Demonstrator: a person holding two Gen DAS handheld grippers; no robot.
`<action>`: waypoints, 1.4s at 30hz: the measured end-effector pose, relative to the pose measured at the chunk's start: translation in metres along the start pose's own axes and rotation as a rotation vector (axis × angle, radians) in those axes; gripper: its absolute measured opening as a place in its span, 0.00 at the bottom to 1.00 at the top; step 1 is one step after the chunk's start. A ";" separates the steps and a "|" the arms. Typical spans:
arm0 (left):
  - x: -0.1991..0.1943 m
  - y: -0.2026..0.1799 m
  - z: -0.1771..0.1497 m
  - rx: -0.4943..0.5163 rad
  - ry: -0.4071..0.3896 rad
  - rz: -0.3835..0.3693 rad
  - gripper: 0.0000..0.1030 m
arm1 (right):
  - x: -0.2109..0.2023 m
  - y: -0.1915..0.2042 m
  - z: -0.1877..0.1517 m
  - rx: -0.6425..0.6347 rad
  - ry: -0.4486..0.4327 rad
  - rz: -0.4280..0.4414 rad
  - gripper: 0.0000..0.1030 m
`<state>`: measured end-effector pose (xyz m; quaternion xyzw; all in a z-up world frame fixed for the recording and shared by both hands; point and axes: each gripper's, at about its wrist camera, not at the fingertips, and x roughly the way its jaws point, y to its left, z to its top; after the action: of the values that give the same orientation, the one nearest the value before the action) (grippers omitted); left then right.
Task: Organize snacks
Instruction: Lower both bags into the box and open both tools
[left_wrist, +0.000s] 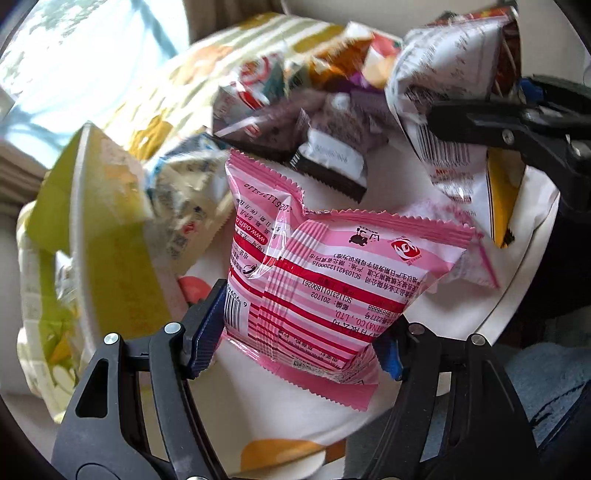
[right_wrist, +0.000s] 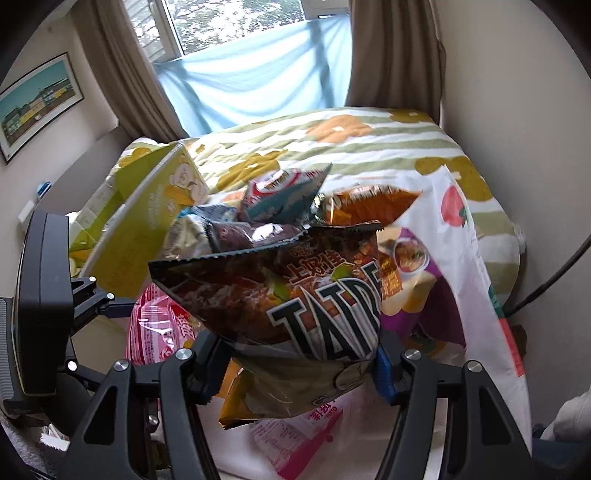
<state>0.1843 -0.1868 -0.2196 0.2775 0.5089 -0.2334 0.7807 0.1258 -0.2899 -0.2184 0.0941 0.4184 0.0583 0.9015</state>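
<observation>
My left gripper (left_wrist: 299, 338) is shut on a pink and white striped snack bag (left_wrist: 332, 266), its blue pads pinching the bag's lower end; the bag hangs above a white cloth (left_wrist: 280, 413). My right gripper (right_wrist: 297, 369) is shut on a dark chip bag (right_wrist: 314, 295) with large white letters, lifted over the pile. In the left wrist view that bag shows its white printed back (left_wrist: 443, 81) at the upper right. In the right wrist view the pink bag (right_wrist: 159, 332) appears at the lower left.
A heap of mixed snack packets (left_wrist: 295, 110) lies on the fruit-print cloth over a striped bedspread (right_wrist: 332, 147). A yellow-green carton (right_wrist: 155, 206) stands at the left. Another pink packet (right_wrist: 295, 435) and an orange bag (right_wrist: 236, 406) lie under the right gripper. Curtains and a window are behind.
</observation>
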 end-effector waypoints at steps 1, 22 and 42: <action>-0.007 0.003 0.000 -0.022 -0.010 0.003 0.65 | -0.004 0.001 0.002 -0.007 -0.002 0.010 0.58; -0.151 0.155 -0.034 -0.514 -0.264 0.192 0.65 | -0.055 0.090 0.087 -0.267 -0.144 0.193 0.58; -0.053 0.302 -0.085 -0.436 -0.066 0.037 0.80 | 0.043 0.266 0.139 -0.223 -0.065 0.176 0.58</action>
<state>0.3034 0.0973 -0.1392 0.1036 0.5162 -0.1122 0.8428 0.2528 -0.0398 -0.1039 0.0316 0.3703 0.1800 0.9108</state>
